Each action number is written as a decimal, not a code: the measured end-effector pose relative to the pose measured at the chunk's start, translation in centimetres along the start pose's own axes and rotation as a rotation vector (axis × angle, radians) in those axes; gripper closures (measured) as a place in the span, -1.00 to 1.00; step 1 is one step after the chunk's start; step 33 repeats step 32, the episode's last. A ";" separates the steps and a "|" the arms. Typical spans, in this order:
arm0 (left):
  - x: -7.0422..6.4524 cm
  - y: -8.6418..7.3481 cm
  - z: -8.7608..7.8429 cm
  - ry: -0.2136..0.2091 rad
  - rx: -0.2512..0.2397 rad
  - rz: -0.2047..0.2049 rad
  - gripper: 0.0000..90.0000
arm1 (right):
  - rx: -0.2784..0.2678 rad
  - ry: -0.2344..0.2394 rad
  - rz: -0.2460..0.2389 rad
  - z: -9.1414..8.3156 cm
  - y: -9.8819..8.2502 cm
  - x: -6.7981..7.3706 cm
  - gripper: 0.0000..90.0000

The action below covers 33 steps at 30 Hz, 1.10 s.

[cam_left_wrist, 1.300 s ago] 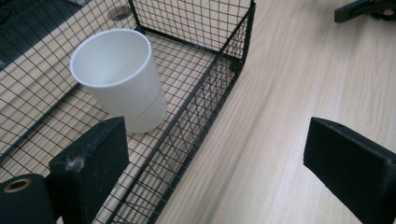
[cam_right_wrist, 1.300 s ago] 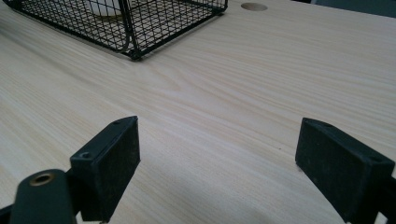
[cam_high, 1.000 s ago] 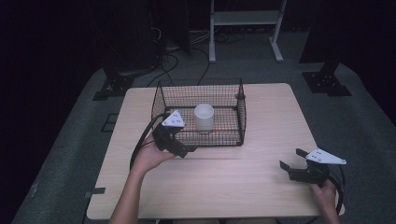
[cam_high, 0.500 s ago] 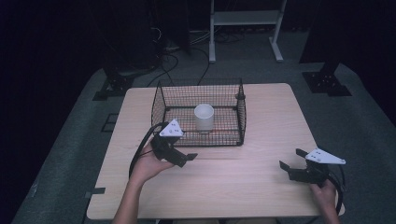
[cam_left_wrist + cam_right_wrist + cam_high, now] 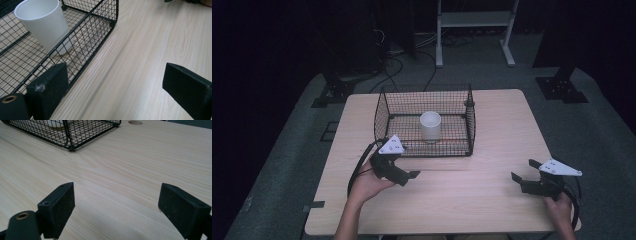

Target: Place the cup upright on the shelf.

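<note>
Where high view looks down: wooden tabletop (image 5: 472,200), black wire basket (image 5: 384,112) toward far edge, white cup (image 5: 430,125) upright inside on basket floor. Left gripper (image 5: 409,176) just off basket's near-left corner, jaws apart, empty. Right gripper (image 5: 524,172) near near-right corner, jaws apart, empty.

Left gripper view: cup (image 5: 43,23) behind basket mesh (image 5: 100,27), jaws wide over bare wood.

Right gripper view: basket corner (image 5: 71,146) far off, round hole (image 5: 135,122) near tabletop edge. No readable writing, no labels.
</note>
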State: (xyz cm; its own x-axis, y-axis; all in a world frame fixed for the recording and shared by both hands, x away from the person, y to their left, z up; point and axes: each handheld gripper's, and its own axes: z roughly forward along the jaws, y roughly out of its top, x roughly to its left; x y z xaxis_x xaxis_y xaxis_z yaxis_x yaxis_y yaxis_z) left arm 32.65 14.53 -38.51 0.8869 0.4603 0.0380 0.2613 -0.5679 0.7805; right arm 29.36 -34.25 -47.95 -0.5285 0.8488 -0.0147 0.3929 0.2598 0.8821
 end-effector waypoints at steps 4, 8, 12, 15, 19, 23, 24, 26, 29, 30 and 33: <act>-0.2 -0.4 -0.2 0.008 0.003 0.000 -0.87 | -0.001 0.000 -0.002 0.0 0.0 0.0 -0.71; -0.4 -0.6 -0.4 0.015 0.002 0.000 -0.87 | 0.000 0.000 -0.002 0.0 0.0 0.0 -0.71; -0.7 -0.8 -0.5 0.018 0.007 0.008 -0.87 | 0.000 -0.001 0.000 0.0 0.0 0.0 -0.71; -0.9 -1.0 -0.6 0.023 0.005 0.011 -0.87 | -0.002 -0.001 0.001 0.0 0.0 0.0 -0.71; -1.1 -1.7 -0.8 0.028 -0.004 -0.008 -0.87 | -0.002 -0.002 -0.001 0.0 0.0 0.0 -0.71; -1.3 -2.5 -0.8 0.032 -0.011 -0.027 -0.87 | -0.002 -0.002 0.002 0.0 0.0 0.0 -0.71; -1.4 -2.8 -0.8 0.032 -0.009 -0.032 -0.87 | -0.001 -0.003 0.003 0.0 0.0 0.0 -0.71; -1.6 -3.1 -0.8 0.030 -0.016 -0.041 -0.87 | -0.001 -0.003 0.003 0.0 0.0 0.0 -0.71; -1.9 -3.6 -0.7 0.032 -0.019 -0.047 -0.87 | -0.002 -0.005 0.005 0.0 0.0 0.0 -0.71; -2.1 -3.7 -0.7 0.032 -0.023 -0.050 -0.87 | -0.002 -0.005 0.005 0.0 0.0 0.0 -0.71; -2.4 -3.9 -0.7 0.034 -0.038 -0.048 -0.87 | -0.002 -0.005 0.007 0.0 0.0 0.0 -0.71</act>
